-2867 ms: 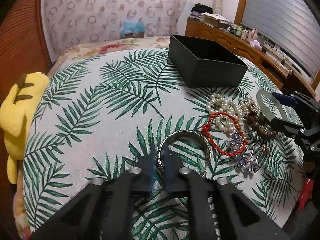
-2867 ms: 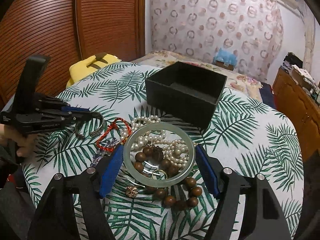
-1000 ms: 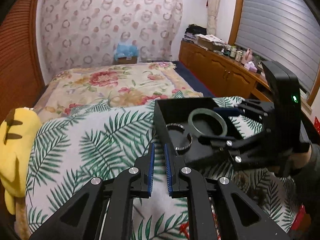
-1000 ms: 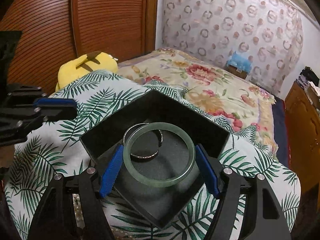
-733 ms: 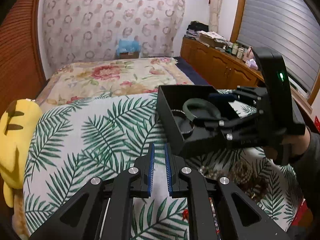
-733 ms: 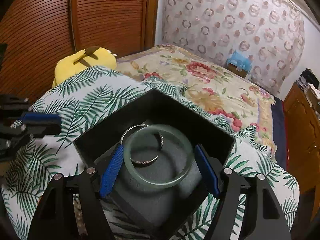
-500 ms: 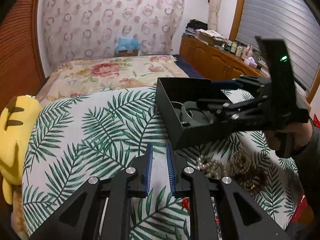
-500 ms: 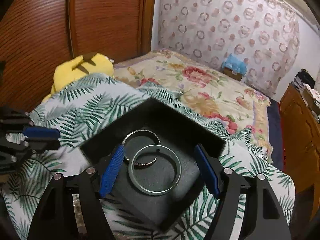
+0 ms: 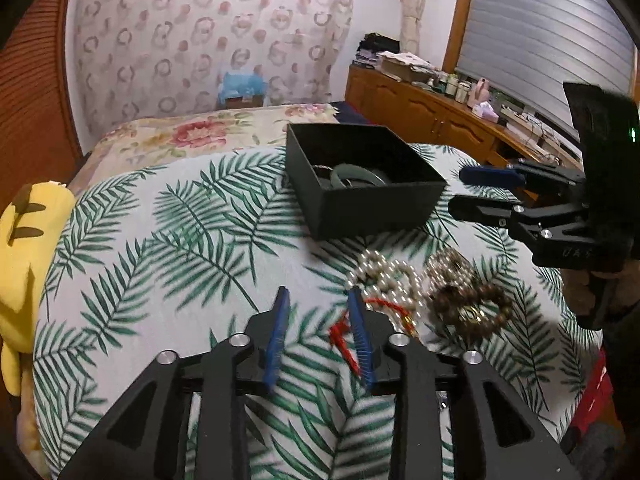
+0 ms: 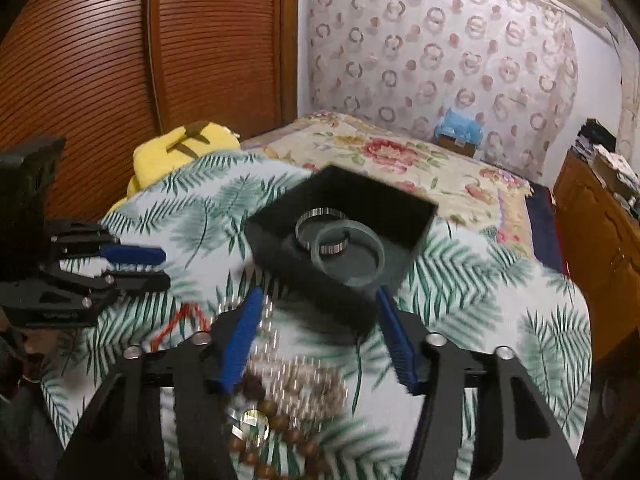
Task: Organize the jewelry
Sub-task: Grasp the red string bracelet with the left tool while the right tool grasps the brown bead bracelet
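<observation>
A black open box (image 9: 362, 182) (image 10: 340, 240) stands on the palm-leaf cloth. Inside it lie a pale green jade bangle (image 10: 348, 254) (image 9: 354, 176) and a silver bangle (image 10: 320, 226). My right gripper (image 10: 316, 300) is open and empty, just in front of the box; it also shows in the left wrist view (image 9: 486, 188). My left gripper (image 9: 318, 300) is open and empty, low over the cloth beside a red cord bracelet (image 9: 360, 320). A pearl strand (image 9: 384, 272) and brown wooden beads (image 9: 464, 296) (image 10: 280, 440) lie in a heap in front of the box.
A yellow plush toy (image 9: 24, 240) (image 10: 180, 152) lies at the cloth's left edge. A floral bedspread (image 10: 400, 160) lies behind the box. A wooden cabinet (image 9: 420, 108) with clutter runs along the right wall. A wooden slatted door (image 10: 120, 60) stands at the left.
The right gripper let go of the jade bangle into the box and drew back toward the jewelry heap. The left gripper opened and came down beside the red cord bracelet.
</observation>
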Tool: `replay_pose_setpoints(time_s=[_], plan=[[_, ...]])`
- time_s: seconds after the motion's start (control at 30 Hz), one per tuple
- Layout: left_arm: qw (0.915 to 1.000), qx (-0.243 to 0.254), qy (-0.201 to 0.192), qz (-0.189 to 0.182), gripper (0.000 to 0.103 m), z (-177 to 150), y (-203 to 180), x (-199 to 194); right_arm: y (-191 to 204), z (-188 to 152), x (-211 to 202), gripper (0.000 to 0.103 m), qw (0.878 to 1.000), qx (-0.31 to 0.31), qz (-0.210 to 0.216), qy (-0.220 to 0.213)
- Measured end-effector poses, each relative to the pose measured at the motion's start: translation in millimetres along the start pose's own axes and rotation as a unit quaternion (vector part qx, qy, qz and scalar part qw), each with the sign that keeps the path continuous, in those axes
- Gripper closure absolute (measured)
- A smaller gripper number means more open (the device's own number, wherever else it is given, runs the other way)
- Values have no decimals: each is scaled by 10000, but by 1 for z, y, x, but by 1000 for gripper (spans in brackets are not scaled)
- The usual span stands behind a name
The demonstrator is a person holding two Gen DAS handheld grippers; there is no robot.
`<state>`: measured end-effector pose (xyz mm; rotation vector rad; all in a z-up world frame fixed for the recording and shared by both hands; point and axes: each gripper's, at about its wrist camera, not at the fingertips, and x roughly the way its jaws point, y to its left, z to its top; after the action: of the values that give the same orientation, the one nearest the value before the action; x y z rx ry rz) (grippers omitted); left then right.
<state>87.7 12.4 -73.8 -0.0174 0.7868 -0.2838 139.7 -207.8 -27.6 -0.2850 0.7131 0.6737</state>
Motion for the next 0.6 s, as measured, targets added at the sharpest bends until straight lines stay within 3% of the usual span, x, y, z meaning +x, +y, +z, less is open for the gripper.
replay_pose_setpoints(time_s=[0.13,0.37,0.43,0.6], plan=[[9999,142,26,-19,70,-10,-11,-5,0,-23,-7,62,9999,71,-19,154],[9998,202,-1,18,61,-18,-19,-12,3,-63,-18,69,9987,198,91,453],[9997,235,25,30,61,-19,-20,-11,6,-70,-17,79,9982,193,127,560],[9998,179,118,-4,61,-18,-19,-5,2,-82,-12,81,9965,260,-21,789]])
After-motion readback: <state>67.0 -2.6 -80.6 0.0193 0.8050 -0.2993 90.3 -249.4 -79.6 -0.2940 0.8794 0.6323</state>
